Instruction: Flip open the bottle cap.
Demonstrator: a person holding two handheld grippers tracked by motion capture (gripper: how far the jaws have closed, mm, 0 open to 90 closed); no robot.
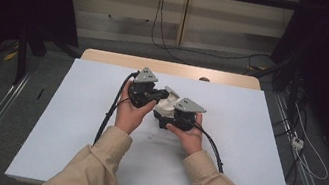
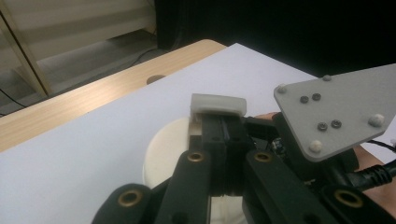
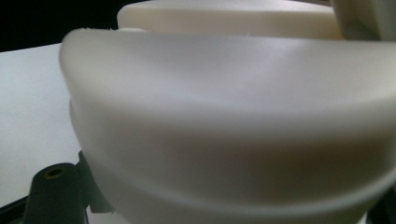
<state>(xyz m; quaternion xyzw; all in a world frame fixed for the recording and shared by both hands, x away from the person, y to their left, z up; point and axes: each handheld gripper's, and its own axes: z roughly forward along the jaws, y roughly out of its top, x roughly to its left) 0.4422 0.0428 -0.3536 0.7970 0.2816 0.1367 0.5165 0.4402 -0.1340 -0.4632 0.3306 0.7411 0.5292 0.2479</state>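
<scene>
In the high view, a smooth cream-white rounded plastic object (image 1: 166,104) is held between two black two-jaw grippers near the centre of a white sheet-covered table (image 1: 71,122) with a light wooden far edge. The left gripper (image 1: 151,94), held in the person's left hand (image 1: 130,112), sits at about ten o'clock from the object, and the right gripper (image 1: 168,118), held in the right hand (image 1: 189,136), sits at about five o'clock from it, both touching it. Beige sleeves are seen entering from six o'clock. In the left gripper view, the left gripper's (image 2: 223,128) black jaws are seen pressed almost together, pinched on a thin upright part of the cream-white object (image 2: 163,149), whose pale rectangular top piece (image 2: 218,103) sits just above the jaw tips; the round body of the object lies below, toward seven o'clock. The grey three-cornered plate (image 2: 343,114) of the other gripper is seen at three o'clock. In the right gripper view, the object's curved rim (image 3: 233,116) is pressed very close to the camera, and whether the right jaws are closed on it cannot be told.
</scene>
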